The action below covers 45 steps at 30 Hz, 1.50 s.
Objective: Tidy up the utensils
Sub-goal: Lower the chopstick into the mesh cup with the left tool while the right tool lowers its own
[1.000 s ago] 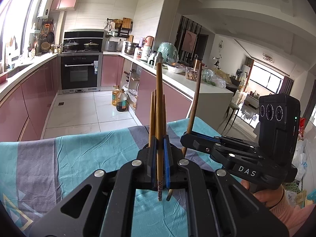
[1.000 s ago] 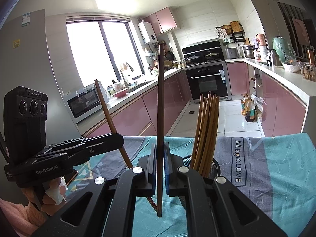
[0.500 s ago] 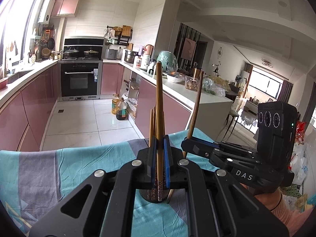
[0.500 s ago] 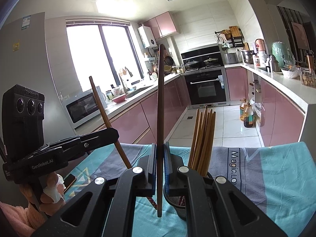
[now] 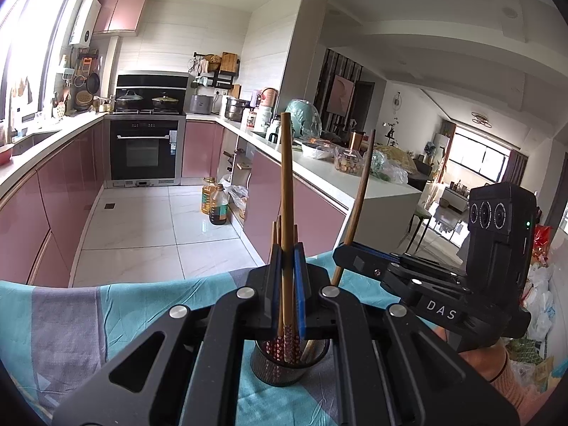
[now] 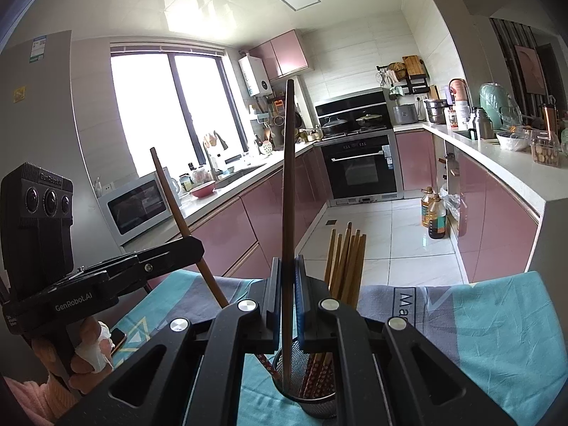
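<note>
A black mesh holder (image 5: 284,362) stands on the teal cloth and holds several wooden chopsticks (image 6: 346,259); it also shows in the right wrist view (image 6: 312,406). My left gripper (image 5: 287,280) is shut on a light wooden chopstick (image 5: 285,177), upright, its patterned lower end at the holder's mouth. My right gripper (image 6: 287,294) is shut on a dark chopstick (image 6: 289,177), upright, its lower end inside the holder. Each gripper shows in the other's view, right gripper (image 5: 351,259) and left gripper (image 6: 191,245), close on either side of the holder.
The teal and grey cloth (image 6: 497,337) covers the table. A phone (image 6: 119,339) lies on it near the left hand. Pink kitchen cabinets (image 5: 71,195) and an oven (image 5: 143,149) stand beyond the table's far edge.
Both grippers have risen and tilted so the holder has come into view beneath them. The two held chopsticks now stand with their lower ends at the holder's mouth.
</note>
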### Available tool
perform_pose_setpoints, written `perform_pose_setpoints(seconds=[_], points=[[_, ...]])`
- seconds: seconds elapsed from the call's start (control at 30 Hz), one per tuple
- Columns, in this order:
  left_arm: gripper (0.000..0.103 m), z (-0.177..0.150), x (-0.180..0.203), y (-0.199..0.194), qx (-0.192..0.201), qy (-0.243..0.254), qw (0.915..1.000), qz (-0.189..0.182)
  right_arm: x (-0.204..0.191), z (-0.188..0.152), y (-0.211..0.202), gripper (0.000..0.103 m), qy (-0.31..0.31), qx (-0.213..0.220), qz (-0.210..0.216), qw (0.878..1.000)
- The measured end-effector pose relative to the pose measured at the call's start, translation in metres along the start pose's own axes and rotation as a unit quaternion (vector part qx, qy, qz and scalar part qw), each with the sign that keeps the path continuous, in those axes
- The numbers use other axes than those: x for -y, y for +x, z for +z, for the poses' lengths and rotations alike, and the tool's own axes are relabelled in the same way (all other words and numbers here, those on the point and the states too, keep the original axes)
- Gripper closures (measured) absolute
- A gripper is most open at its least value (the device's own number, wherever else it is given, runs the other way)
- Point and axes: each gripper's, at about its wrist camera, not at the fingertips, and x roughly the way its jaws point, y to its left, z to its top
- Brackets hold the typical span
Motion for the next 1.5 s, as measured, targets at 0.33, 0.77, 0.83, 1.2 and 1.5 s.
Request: perform_pose_setpoints(seconds=[0.33, 0.77, 0.83, 1.2, 1.5], points=[[0.096, -0.009, 0.001, 0.009, -0.014, -0.002, 0.9999, 0.008, 0.005, -0.004, 0.016, 0.097, -0.001, -0.008, -0.022, 1.0], [0.096, -0.012, -0.004, 0.011, -0.034, 0.003, 0.9994, 0.008, 0.013, -0.018, 0.031, 0.097, 0.008, -0.028, -0.034, 0.999], [0.096, -0.011, -0.006, 0.012, -0.036, 0.005, 0.9993, 0.01, 0.012, -0.02, 0.032, 0.097, 0.008, -0.03, -0.035, 0.999], [0.096, -0.012, -0.003, 0.017, -0.051, 0.012, 0.9985, 0.013, 0.013, -0.031, 0.038, 0.097, 0.01, -0.04, -0.039, 0.998], [0.096, -0.005, 0.001, 0.032, -0.067, 0.019, 0.9975, 0.013, 0.015, -0.037, 0.038, 0.097, 0.015, -0.047, -0.042, 0.998]])
